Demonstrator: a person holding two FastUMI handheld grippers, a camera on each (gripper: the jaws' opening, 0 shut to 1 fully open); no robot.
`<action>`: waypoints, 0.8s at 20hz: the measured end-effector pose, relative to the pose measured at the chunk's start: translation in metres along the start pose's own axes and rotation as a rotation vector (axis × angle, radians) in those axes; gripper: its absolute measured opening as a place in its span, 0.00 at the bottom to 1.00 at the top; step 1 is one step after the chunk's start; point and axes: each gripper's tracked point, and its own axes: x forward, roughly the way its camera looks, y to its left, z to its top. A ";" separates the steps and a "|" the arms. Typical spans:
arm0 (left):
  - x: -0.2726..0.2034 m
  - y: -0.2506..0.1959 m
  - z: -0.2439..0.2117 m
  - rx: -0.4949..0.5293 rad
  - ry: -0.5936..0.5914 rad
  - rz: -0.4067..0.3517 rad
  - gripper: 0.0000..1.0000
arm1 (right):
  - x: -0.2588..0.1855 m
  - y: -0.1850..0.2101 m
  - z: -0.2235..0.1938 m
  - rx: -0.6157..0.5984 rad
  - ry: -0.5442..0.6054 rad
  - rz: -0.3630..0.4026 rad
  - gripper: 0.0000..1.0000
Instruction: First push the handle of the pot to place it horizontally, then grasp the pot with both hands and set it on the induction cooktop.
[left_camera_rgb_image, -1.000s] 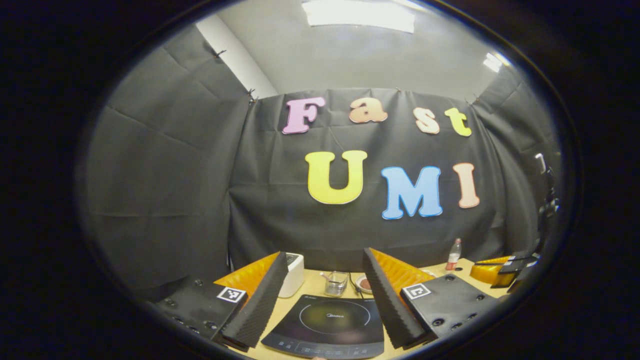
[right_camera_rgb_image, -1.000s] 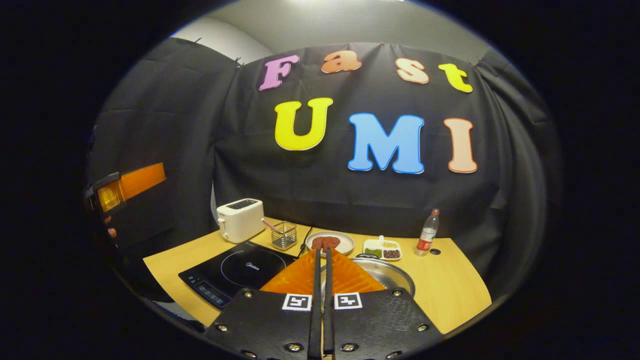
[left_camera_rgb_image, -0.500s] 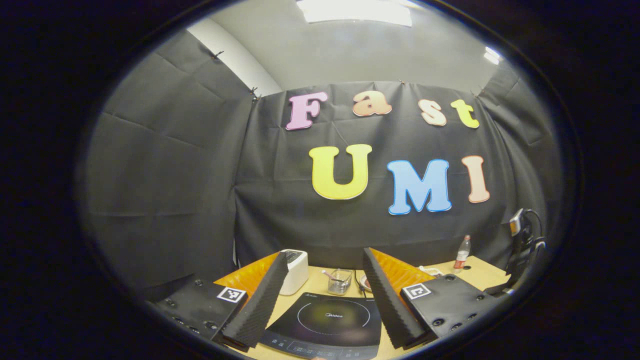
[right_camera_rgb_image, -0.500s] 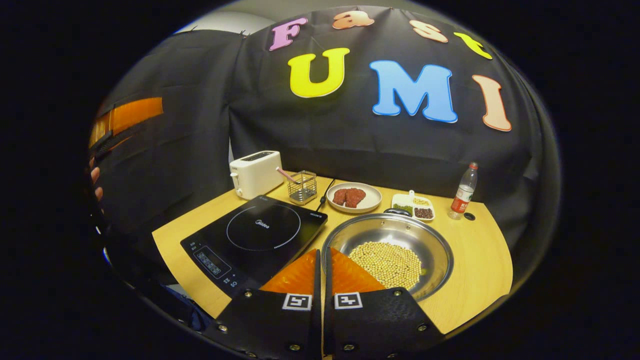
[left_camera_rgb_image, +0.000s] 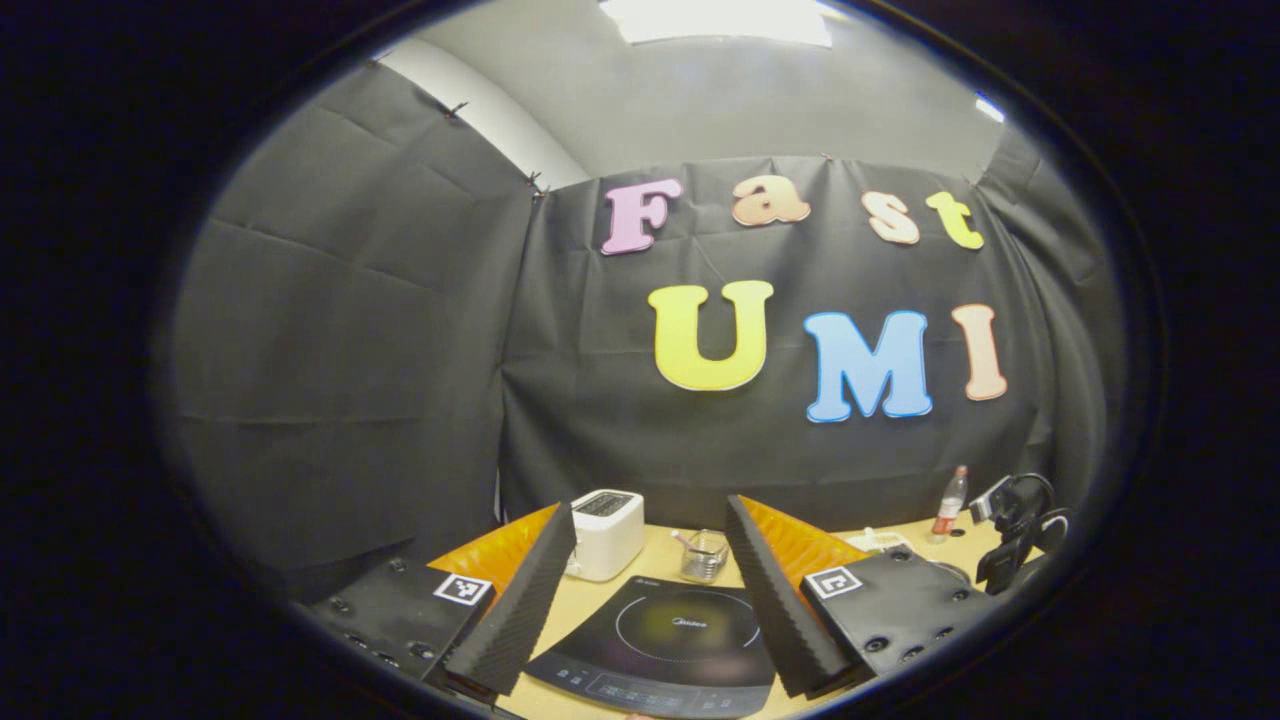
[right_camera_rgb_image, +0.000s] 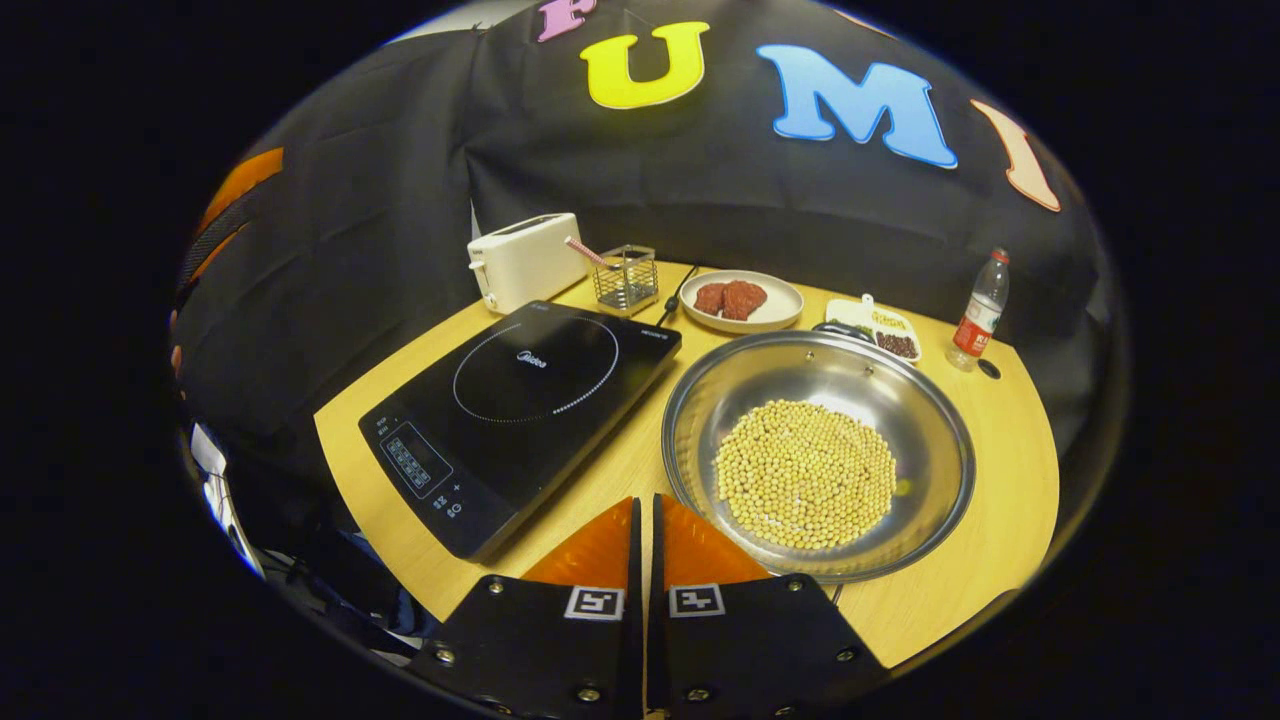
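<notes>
A steel pot (right_camera_rgb_image: 690, 420) holding yellow beans (right_camera_rgb_image: 805, 472) stands on the wooden table, right of the black induction cooktop (right_camera_rgb_image: 520, 390). A dark handle (right_camera_rgb_image: 838, 327) shows at the pot's far rim. My right gripper (right_camera_rgb_image: 645, 505) is shut and empty, hovering above the table's front edge beside the pot's near-left rim. My left gripper (left_camera_rgb_image: 650, 508) is open and empty, held above the near side of the cooktop (left_camera_rgb_image: 680, 630). Its orange side (right_camera_rgb_image: 240, 185) shows at the far left of the right gripper view.
Along the back of the table stand a white toaster (right_camera_rgb_image: 525, 258), a wire basket (right_camera_rgb_image: 625, 278), a plate of meat (right_camera_rgb_image: 740, 300), a small divided tray (right_camera_rgb_image: 880, 325) and a bottle (right_camera_rgb_image: 980, 310). The right gripper's body (left_camera_rgb_image: 1015, 520) shows far right in the left gripper view.
The right gripper has tipped downward and come over the table, bringing the whole pot and its beans into view. The left gripper has turned slightly left. Neither gripper's state has changed.
</notes>
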 end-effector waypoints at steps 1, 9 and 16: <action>0.000 0.002 -0.001 0.003 0.002 0.004 1.00 | 0.004 -0.002 -0.005 -0.001 0.024 -0.001 0.02; -0.001 -0.002 0.004 0.044 0.002 0.009 1.00 | 0.016 -0.016 -0.033 0.094 0.142 -0.019 0.01; 0.004 -0.030 0.004 0.041 -0.002 -0.042 0.98 | 0.007 -0.033 -0.041 0.149 0.158 -0.046 0.01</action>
